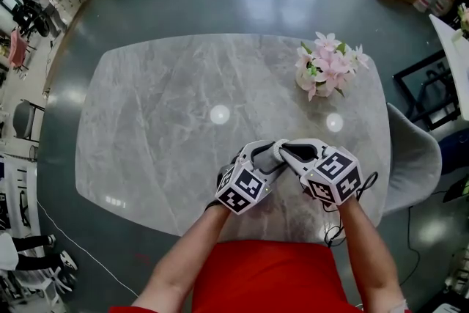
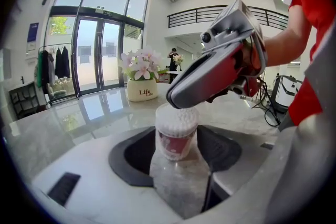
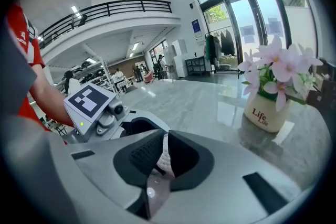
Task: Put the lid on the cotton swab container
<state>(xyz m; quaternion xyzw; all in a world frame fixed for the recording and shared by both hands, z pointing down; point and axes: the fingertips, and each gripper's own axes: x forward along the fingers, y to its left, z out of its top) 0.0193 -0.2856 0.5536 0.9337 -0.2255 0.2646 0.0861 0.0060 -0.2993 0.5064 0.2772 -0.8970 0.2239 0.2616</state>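
The cotton swab container (image 2: 177,139), clear with a red label and white swab heads at its top, stands on the marble table (image 1: 168,128) between my left gripper's (image 2: 177,148) pads, which sit against both its sides. My right gripper (image 2: 181,103) hangs right over its top, tips touching the rim. In the right gripper view the right gripper's (image 3: 164,159) jaws stand a narrow gap apart, and the white top of the container (image 3: 166,161) shows in that gap. A clear lid is hard to make out. In the head view both grippers meet near the table's front edge, left gripper (image 1: 270,155), right gripper (image 1: 292,151), and they hide the container.
A white pot of pink flowers (image 1: 326,70) stands at the table's far right. A grey chair (image 1: 414,157) is at the right end. A black cable (image 1: 335,231) lies by my right wrist.
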